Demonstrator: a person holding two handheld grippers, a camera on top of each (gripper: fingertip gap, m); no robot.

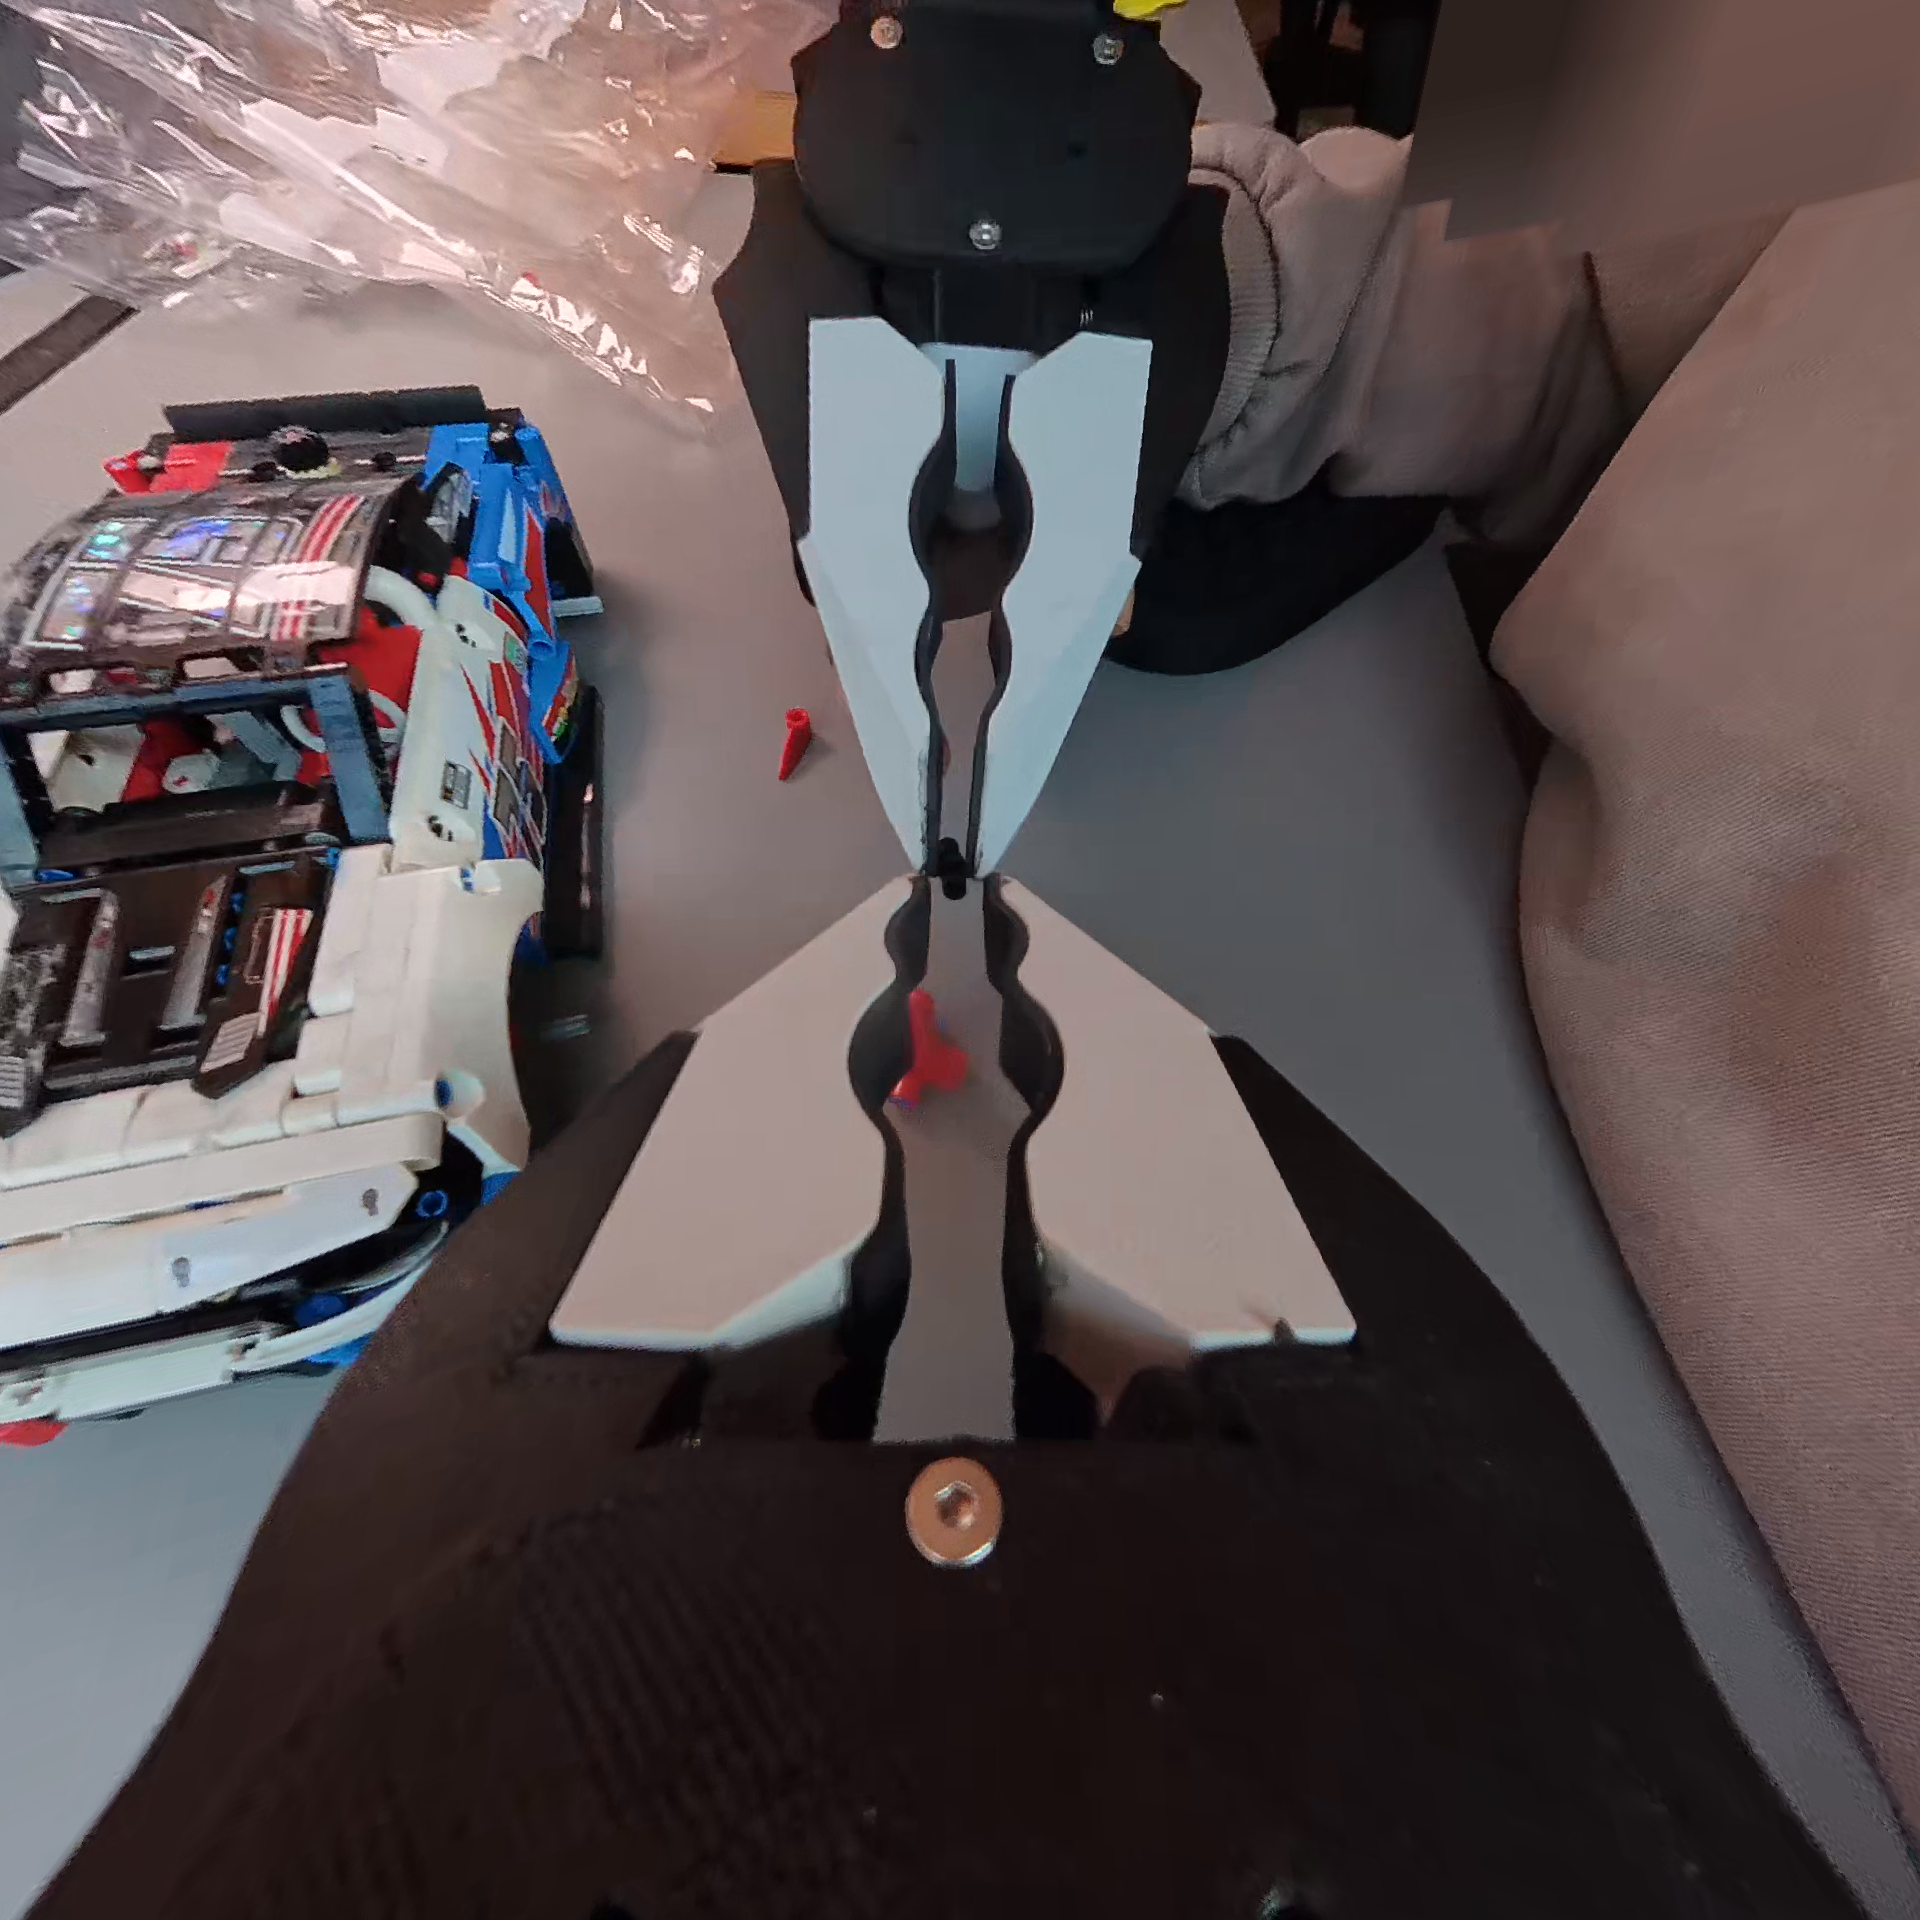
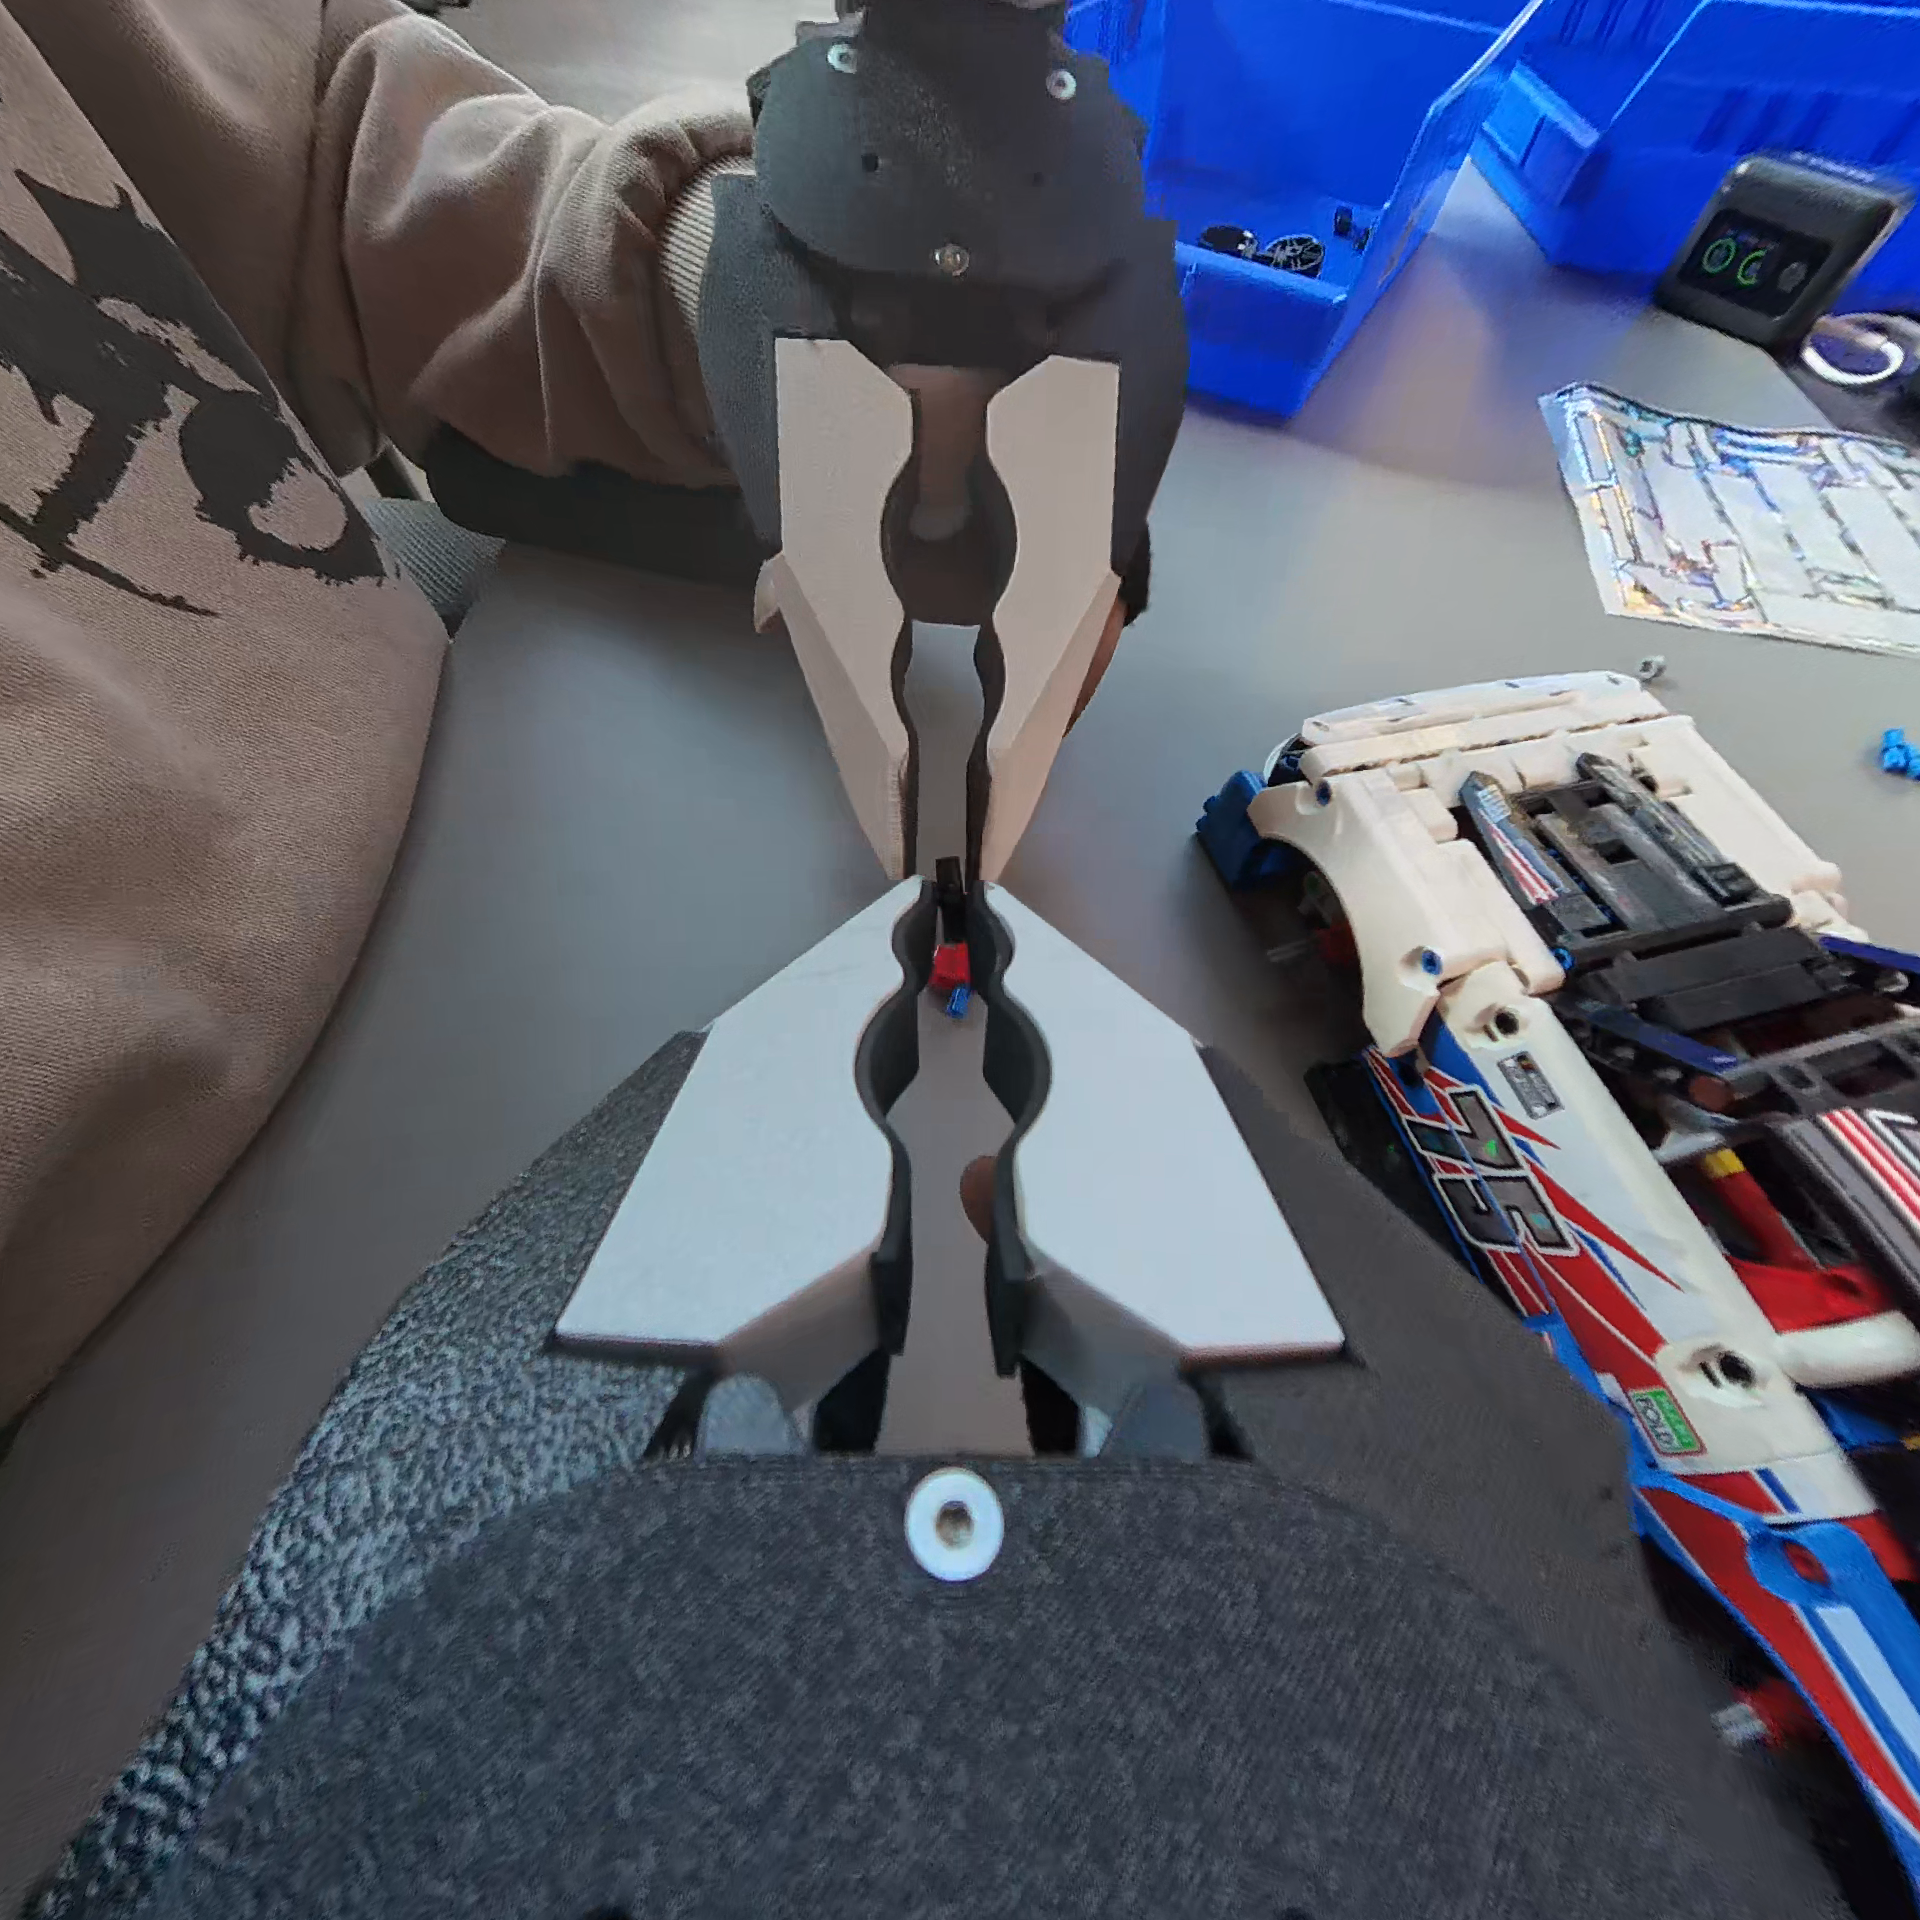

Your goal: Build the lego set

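The two tools meet tip to tip above the grey counter [image 1: 1299, 883], each pointing at the other. In the left wrist view the left tool [image 1: 951, 883] has its fingers drawn close at the tips, and a small black pin [image 1: 951, 871] sits exactly where those tips meet the right tool [image 1: 948, 847] coming from the far side; which tool actually grips the pin cannot be told here. Behind the left tool's tips, in the gap between its fingers, a red piece [image 1: 925, 1049] shows; whether it is held or lies on the counter below is unclear. In the right wrist view the right tool [image 2: 948, 904] is narrowed on a small red piece [image 2: 948, 964] with a black pin [image 2: 948, 883] standing out ahead of it and a blue bit [image 2: 958, 1003] behind; the pin reaches into the tips of the left tool [image 2: 943, 857] opposite. The lego car [image 1: 260, 883], white with blue and red panels and a dark roof, rests on the counter to the left tool's left, well apart from the tips; from the right wrist view the car [image 2: 1558, 1039] lies to the right. A loose red piece [image 1: 795, 743] lies on the counter between car and right tool. Crumpled clear plastic bags [image 1: 364, 187] lie beyond the car. Blue bins [image 2: 1403, 156], a sticker sheet [image 2: 1745, 520] and a small dark device [image 2: 1787, 244] sit farther off.
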